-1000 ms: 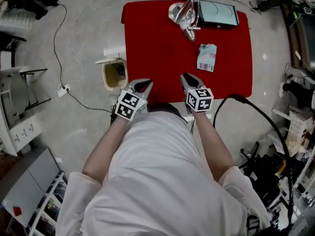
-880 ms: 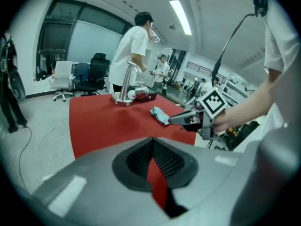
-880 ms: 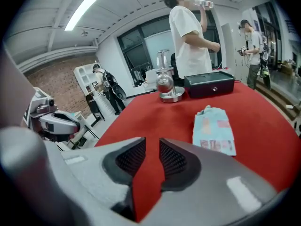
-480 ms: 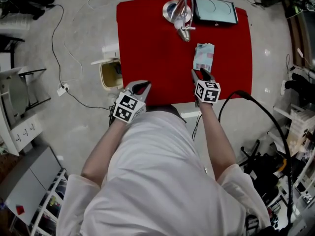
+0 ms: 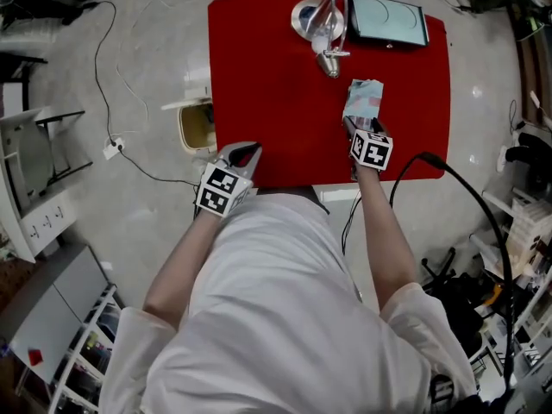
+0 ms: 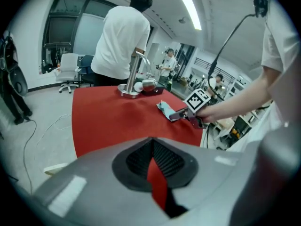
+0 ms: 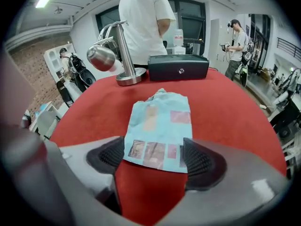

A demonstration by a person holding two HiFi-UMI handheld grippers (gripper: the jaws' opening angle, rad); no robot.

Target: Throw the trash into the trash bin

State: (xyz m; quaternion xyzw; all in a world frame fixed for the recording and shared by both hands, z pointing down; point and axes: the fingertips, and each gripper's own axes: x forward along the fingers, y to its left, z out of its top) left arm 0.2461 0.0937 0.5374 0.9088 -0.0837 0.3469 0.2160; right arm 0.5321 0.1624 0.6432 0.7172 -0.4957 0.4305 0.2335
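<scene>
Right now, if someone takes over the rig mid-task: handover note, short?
Right gripper: open, its jaws have just been opening. They straddle the near end of the blue wrapper and are not yet closed on it.
Left gripper: jaws together, empty, at the near edge of the red table.
Trash bin: on the floor left of the table, mouth open.
Done: right gripper lined up on the wrapper.
Left: close on it, lift, carry it to the bin, release.

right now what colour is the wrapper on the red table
Light blue wrapper with small printed panels; clearest in the right gripper view.
</scene>
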